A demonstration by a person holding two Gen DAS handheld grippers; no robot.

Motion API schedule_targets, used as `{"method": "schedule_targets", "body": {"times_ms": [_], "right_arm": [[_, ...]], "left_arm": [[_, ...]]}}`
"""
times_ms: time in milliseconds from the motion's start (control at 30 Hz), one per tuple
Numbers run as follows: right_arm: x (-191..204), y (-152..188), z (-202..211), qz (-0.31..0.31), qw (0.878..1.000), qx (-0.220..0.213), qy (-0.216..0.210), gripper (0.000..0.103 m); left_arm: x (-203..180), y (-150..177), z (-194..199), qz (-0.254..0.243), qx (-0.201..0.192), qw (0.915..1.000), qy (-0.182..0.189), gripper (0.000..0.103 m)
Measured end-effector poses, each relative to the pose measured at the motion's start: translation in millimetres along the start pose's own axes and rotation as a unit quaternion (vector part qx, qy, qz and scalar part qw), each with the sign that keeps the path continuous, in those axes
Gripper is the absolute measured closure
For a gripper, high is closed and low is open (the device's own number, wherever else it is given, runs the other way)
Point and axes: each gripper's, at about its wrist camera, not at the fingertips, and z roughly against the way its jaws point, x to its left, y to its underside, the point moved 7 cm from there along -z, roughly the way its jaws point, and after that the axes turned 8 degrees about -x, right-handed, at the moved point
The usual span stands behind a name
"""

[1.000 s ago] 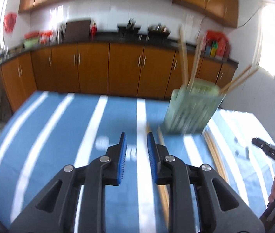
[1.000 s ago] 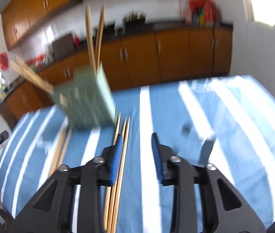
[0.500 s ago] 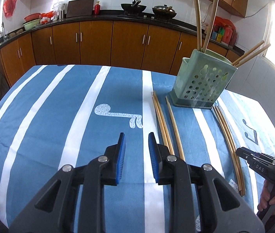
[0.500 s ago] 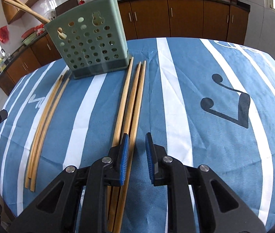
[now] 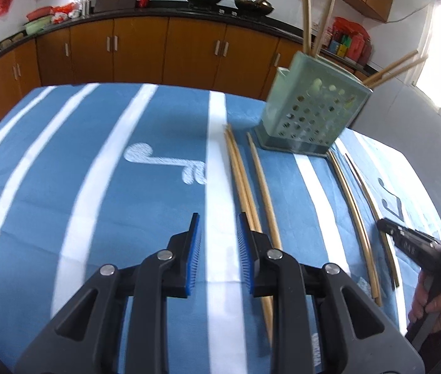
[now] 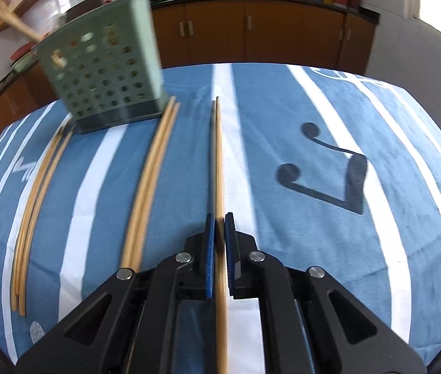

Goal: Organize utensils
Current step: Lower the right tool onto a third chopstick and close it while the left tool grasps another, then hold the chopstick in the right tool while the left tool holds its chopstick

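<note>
A green perforated utensil holder (image 5: 312, 115) (image 6: 105, 81) stands on the blue striped tablecloth with several chopsticks sticking out of it. My right gripper (image 6: 219, 218) is shut on one wooden chopstick (image 6: 219, 162), which points forward a little above the cloth. Two chopsticks (image 6: 149, 180) lie left of it, and a few more (image 6: 33, 205) lie further left. My left gripper (image 5: 219, 218) is open and empty, its right finger beside loose chopsticks (image 5: 245, 187) lying in front of the holder. More chopsticks (image 5: 357, 215) lie to the right.
The table is covered by a blue cloth with white stripes (image 5: 96, 171) and a dark music note print (image 6: 329, 174). Brown kitchen cabinets (image 5: 158, 50) and a counter with pans stand behind. The right gripper's handle and the hand (image 5: 432, 265) show in the left view.
My right gripper has closed on one chopstick and lifted it away from the other two. My left gripper has moved forward toward the loose chopsticks and stays open.
</note>
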Motion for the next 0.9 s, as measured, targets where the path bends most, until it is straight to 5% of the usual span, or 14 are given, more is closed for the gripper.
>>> {"method": "schedule_targets", "body": {"times_ms": [367, 900], "right_arm": [[-3.4, 1.5, 0.7, 0.008, 1.0, -0.007, 0.001, 0.096], [2.4, 4.3, 4.4, 0.014, 1.0, -0.008, -0.004, 0.095]], "left_arm": [[-29.7, 30.6, -25.5, -0.041, 0.055, 0.9974, 0.021, 0.088], [-25.1, 29.4, -33.0, -0.05, 0.053, 0.9971, -0.021, 0.092]]}}
